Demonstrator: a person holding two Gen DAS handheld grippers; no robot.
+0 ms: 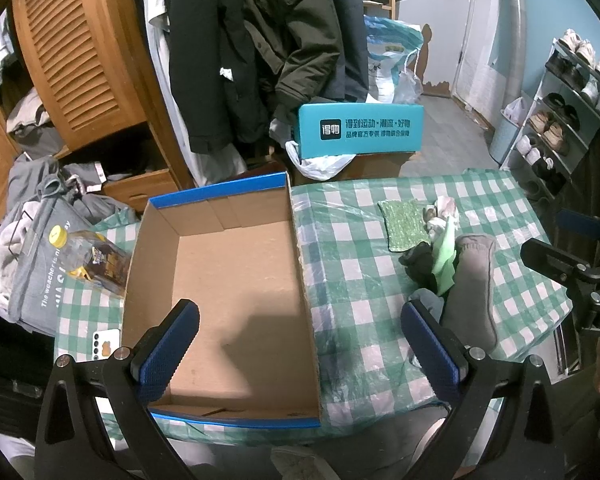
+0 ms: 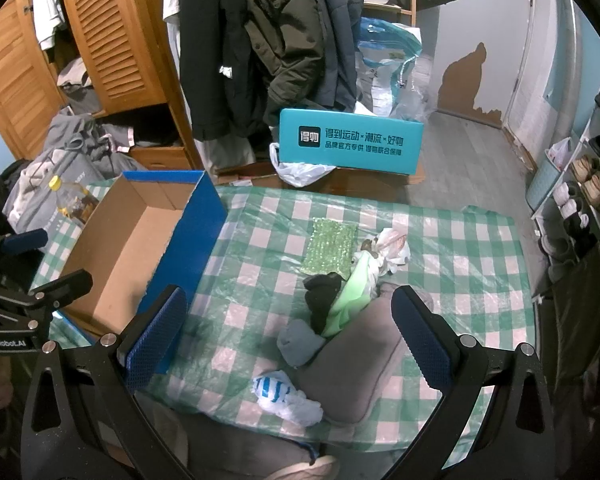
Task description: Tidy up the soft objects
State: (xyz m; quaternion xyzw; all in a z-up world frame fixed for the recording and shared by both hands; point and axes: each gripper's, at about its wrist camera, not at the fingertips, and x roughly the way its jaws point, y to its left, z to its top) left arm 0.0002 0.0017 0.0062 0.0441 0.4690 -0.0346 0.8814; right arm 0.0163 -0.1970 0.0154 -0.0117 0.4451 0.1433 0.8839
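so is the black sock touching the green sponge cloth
Touching. In the right wrist view the black sock overlaps the near edge of the green sponge cloth, with no tablecloth showing between them.

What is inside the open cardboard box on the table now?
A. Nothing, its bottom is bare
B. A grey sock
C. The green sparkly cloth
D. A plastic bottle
A: the cardboard box shows only its bare brown bottom, while the soft items lie outside it on the checked tablecloth.
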